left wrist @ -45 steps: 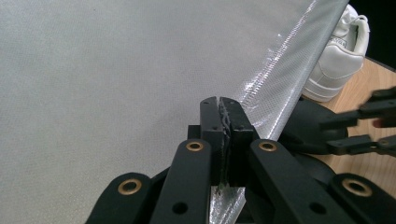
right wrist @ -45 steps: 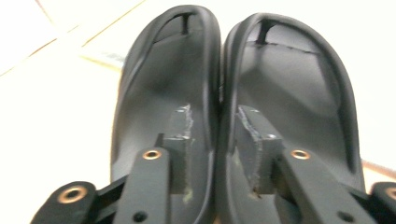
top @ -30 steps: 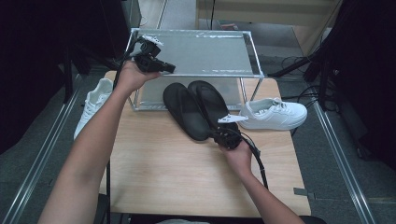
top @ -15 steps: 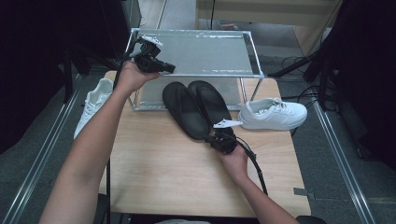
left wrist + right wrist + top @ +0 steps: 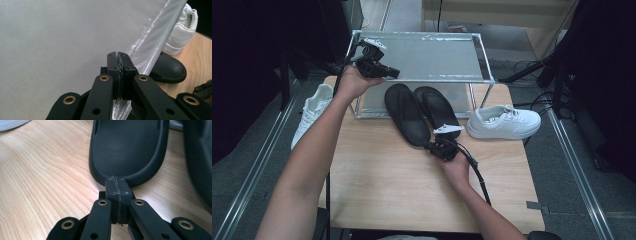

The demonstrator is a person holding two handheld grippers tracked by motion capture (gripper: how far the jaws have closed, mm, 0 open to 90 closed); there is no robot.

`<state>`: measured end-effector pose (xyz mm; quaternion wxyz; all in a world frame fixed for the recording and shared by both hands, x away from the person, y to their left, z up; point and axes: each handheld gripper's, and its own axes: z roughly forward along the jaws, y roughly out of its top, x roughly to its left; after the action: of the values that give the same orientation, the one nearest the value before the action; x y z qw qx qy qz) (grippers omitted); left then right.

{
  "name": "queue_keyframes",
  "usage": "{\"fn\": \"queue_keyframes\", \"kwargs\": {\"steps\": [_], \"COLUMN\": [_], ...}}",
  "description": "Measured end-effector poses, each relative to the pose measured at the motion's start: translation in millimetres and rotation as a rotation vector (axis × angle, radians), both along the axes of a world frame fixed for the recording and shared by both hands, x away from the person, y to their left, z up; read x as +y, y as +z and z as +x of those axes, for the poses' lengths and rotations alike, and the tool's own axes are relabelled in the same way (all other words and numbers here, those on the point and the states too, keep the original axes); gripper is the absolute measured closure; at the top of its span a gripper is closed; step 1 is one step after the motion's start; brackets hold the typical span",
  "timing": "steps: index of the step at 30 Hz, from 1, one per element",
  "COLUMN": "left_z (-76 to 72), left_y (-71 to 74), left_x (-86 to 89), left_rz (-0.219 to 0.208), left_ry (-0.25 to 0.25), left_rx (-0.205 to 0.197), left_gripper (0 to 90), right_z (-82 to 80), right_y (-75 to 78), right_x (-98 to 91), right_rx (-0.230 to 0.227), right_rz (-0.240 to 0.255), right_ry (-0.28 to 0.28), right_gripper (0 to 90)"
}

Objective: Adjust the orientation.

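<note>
While jaws pressed together, right gripper (image 5: 117,181) touching black slipper (image 5: 127,147) heel, left gripper (image 5: 119,56) closed, over rack (image 5: 427,55).

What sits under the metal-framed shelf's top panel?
Under the shelf, the toe ends of two black slippers reach in on the wooden table. The panel covers the space further back, so anything there is hidden.

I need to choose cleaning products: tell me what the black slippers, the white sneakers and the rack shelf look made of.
Black slippers: matte moulded foam or rubber, one seamless piece, probably.
White sneakers: smooth leather or imitation, stitched panels, rubber-looking sole.
Rack shelf: grey non-woven-looking fabric, fine dotted texture, with a shiny silvery edge strip; the frame looks like metal tubing.
</note>
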<state>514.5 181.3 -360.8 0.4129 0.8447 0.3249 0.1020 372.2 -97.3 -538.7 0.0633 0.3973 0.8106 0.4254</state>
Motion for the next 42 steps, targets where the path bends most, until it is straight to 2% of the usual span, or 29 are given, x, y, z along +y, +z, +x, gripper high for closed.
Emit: {"fn": "queue_keyframes", "kwargs": {"steps": [9, 14, 18, 21, 30, 38, 42], "left_z": [0.1, -0.6, -0.6, -0.5, 0.0, 0.8, 1.0], "left_y": [-0.1, -0.7, -0.8, -0.9, -0.9, -1.0, -1.2], "left_x": [0.1, 0.8, 0.8, 0.7, 1.2, 1.7, 1.7], "left_rz": [-0.002, -0.008, -0.008, -0.008, -0.012, -0.014, -0.015], "left_ry": [-0.001, -0.001, -0.002, -0.001, -0.002, -0.003, -0.005], "left_rx": [0.001, -0.003, -0.004, -0.005, 0.000, 0.003, 0.002], "left_gripper": [89.5, 89.4, 89.4, 89.4, 89.4, 89.2, 89.2], "right_z": [8.0, 12.1, 15.5, 21.4, 36.4, 52.7, 60.6], "right_y": [0.0, 5.1, 12.3, 16.2, 17.0, 15.9, 15.7], "right_x": [23.2, 34.9, 42.2, 46.5, 63.2, 80.0, 88.9], "right_rx": [-0.010, -0.027, -0.045, -0.038, -0.040, -0.011, -0.020], "right_rz": [-0.006, 0.001, 0.002, 0.006, -0.011, 0.016, 0.005], "right_ry": [0.027, 0.035, 0.031, 0.022, 0.001, -0.036, -0.033], "right_gripper": [90.0, 90.0, 90.0, 90.0, 90.0, 90.0, 90.0]}}
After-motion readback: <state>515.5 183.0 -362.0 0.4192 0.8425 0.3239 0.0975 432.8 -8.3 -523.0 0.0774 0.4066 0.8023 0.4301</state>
